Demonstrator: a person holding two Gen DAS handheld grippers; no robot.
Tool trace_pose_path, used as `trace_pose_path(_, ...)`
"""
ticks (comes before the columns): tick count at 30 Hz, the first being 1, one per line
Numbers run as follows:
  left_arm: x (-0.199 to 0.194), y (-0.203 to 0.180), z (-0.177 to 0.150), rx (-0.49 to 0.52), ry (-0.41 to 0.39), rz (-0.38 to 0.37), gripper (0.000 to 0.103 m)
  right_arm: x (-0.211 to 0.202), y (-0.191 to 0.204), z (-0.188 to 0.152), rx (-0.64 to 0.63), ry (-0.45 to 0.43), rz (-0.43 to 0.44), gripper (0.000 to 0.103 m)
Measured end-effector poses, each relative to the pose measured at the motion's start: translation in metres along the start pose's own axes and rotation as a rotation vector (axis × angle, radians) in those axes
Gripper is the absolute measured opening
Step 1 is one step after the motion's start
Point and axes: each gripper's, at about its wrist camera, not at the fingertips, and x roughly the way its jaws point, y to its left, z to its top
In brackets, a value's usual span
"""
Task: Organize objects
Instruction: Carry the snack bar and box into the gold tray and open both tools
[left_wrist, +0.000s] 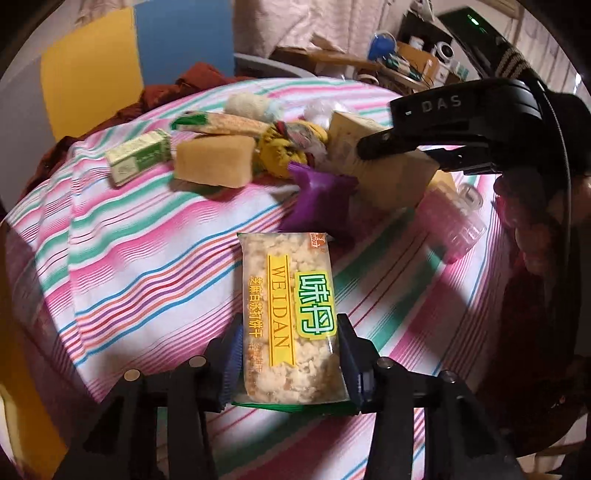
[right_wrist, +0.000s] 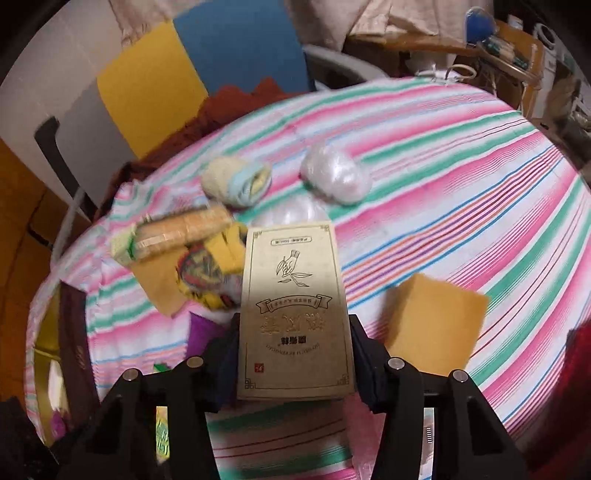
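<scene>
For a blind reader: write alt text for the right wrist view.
The right gripper clamps a tan printed box above a pink, green and white striped cloth. A yellow sponge lies right; a cracker sleeve lies left.

Ahead-left of your left gripper (left_wrist: 290, 363): bare striped cloth (left_wrist: 147, 266). Dead ahead, purple packet (left_wrist: 317, 201) and sponge (left_wrist: 214, 162) block.

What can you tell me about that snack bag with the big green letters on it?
The snack packet is a clear plastic wrapper showing pale, crumbly biscuit inside. A yellow band down it reads WEIDAN, beside a green and yellow label with large characters and an orange corner mark at the top. The left gripper pinches its lower sides, holding it lengthways above the striped cloth. It looks sealed.
</scene>
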Motion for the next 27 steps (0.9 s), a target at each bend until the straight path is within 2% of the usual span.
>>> trace_pose_path(5, -0.036, 0.006, -0.006, -0.041, -0.089, -0.010, 0.047, -0.023, -0.009, 0.000, 0.047, -0.096, 0.071, 0.053)
trace_pose_path(10, -0.078, 0.020, -0.011, -0.107, -0.173, -0.001, 0.047, -0.047, -0.006, -0.002, 0.042, -0.184, 0.168, 0.053)
trace_pose_path(15, -0.110, 0.051, -0.021, -0.187, -0.235, 0.047, 0.047, -0.068, 0.023, -0.011, -0.031, -0.197, 0.228, 0.053)
trace_pose_path(19, -0.134, 0.088, -0.038, -0.292, -0.267, 0.109, 0.047, -0.075, 0.071, -0.021, -0.117, -0.172, 0.325, 0.053)
trace_pose_path(24, -0.161, 0.130, -0.063, -0.413, -0.306, 0.196, 0.047, -0.070, 0.149, -0.044, -0.251, -0.093, 0.463, 0.053)
trace_pose_path(27, -0.172, 0.162, -0.077, -0.480, -0.306, 0.271, 0.047, -0.059, 0.197, -0.059, -0.331, -0.030, 0.497, 0.053)
